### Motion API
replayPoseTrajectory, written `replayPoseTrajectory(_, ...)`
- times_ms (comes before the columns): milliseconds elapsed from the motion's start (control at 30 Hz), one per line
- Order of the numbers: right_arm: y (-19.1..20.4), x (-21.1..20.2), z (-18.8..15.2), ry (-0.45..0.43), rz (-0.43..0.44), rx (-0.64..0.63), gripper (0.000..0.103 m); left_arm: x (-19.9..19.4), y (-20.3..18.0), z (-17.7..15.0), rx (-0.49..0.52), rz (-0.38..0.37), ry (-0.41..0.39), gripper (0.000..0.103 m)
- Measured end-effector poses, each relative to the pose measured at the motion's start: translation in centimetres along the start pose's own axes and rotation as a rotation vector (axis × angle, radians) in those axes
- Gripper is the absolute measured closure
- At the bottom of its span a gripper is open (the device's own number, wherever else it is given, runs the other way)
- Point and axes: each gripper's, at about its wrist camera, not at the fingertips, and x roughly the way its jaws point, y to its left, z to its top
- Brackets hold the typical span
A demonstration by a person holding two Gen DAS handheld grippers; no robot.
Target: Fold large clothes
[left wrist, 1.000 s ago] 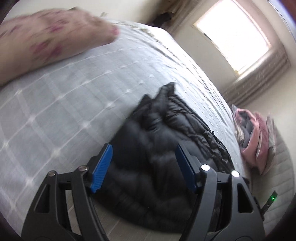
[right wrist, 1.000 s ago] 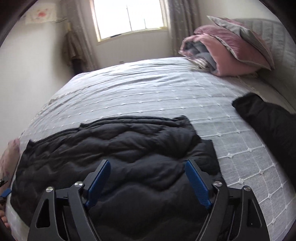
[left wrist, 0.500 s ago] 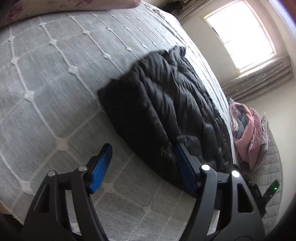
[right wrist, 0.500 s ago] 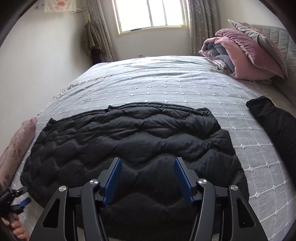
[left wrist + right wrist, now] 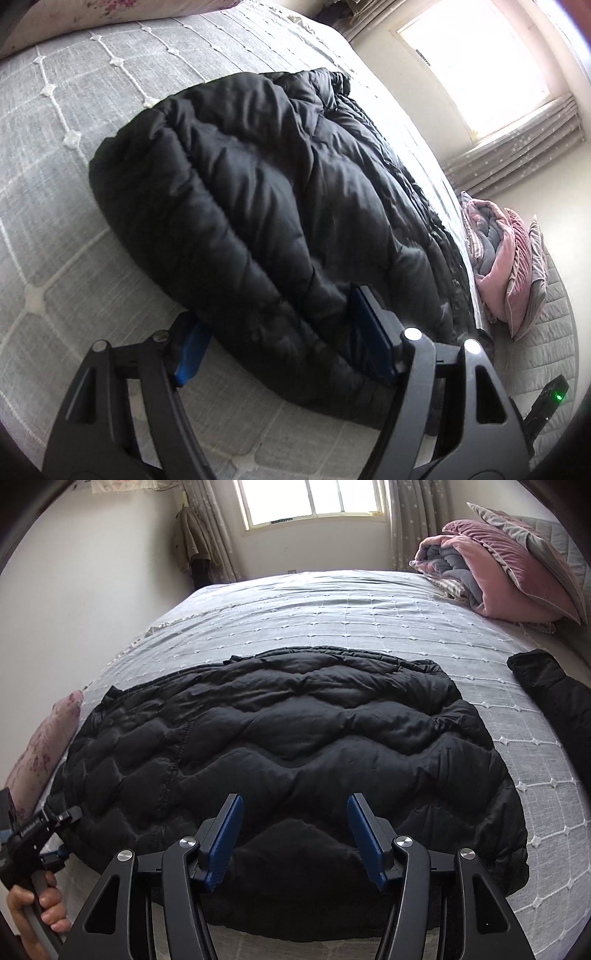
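A large black quilted puffer jacket (image 5: pixel 295 746) lies spread flat across the near half of the grey bed. In the left wrist view the jacket (image 5: pixel 266 206) fills the middle. My left gripper (image 5: pixel 280 332) is open, its jaws straddling the jacket's near edge, one blue pad low against the bedspread, the other on top of the fabric. It also shows in the right wrist view (image 5: pixel 55 823) at the jacket's left corner. My right gripper (image 5: pixel 293 834) is open and empty, hovering over the jacket's near hem.
The grey quilted bedspread (image 5: pixel 332 620) covers the bed. A folded pink and grey duvet with a pillow (image 5: pixel 491 565) sits at the far right. Another dark garment (image 5: pixel 554 701) lies at the right edge. A floral pillow (image 5: pixel 40 749) lies at the left.
My left gripper has dropped down to the jacket's edge, and its jaws now straddle the fabric. My right gripper has pulled back and narrowed a little while staying open.
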Motion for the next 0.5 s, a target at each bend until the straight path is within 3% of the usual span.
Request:
replayPoseTrajectory(267, 0.3, 2.5, -0.9, 0.078, -0.031, -0.016, 0.044, 0.7, -0.2, 0.5, 0.012, 0.003, -0.020, 0.030)
replayPoseTrajectory(500, 0.4, 3.3, -1.3, 0.091, -0.049, -0.033, 0.044, 1.5, -0.1, 1.4, 0.008, -0.022, -0.018, 0.030)
